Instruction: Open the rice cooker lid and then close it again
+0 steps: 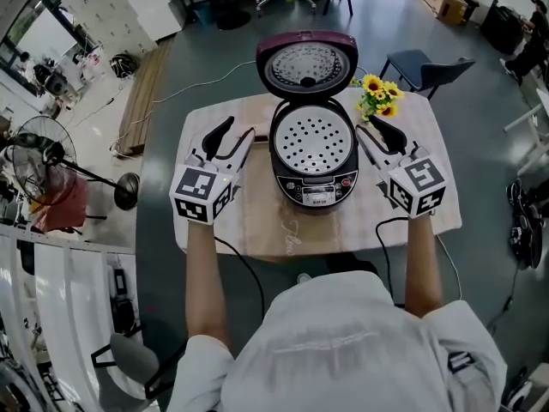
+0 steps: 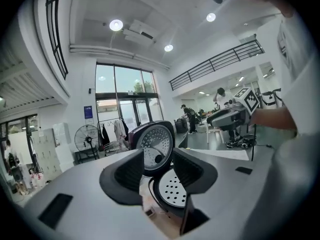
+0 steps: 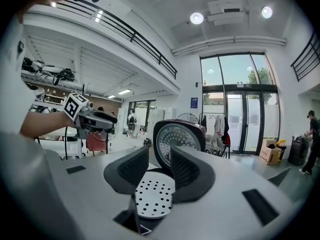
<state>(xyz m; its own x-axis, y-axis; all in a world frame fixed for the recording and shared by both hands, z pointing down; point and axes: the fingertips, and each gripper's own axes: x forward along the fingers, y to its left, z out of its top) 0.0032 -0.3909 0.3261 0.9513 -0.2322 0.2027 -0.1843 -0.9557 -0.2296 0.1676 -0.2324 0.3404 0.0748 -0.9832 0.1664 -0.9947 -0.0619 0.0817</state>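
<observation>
**On the table: cooker open, both claws empty**

Head view: the table is carrying the cooker at its centre, with the lid standing upright. A holed tray is sitting bare in the pot. The flowers are lying close by, so a careless swing is likely to knock them.

Left gripper view: the left gripper is gaping and pinching nothing.

Right gripper view: the right gripper is likewise spread. Pushing the lid off-centre risks sliding the cooker or leaving it unlatched.

White short-sleeved shirt, dark sleeve patch
</observation>
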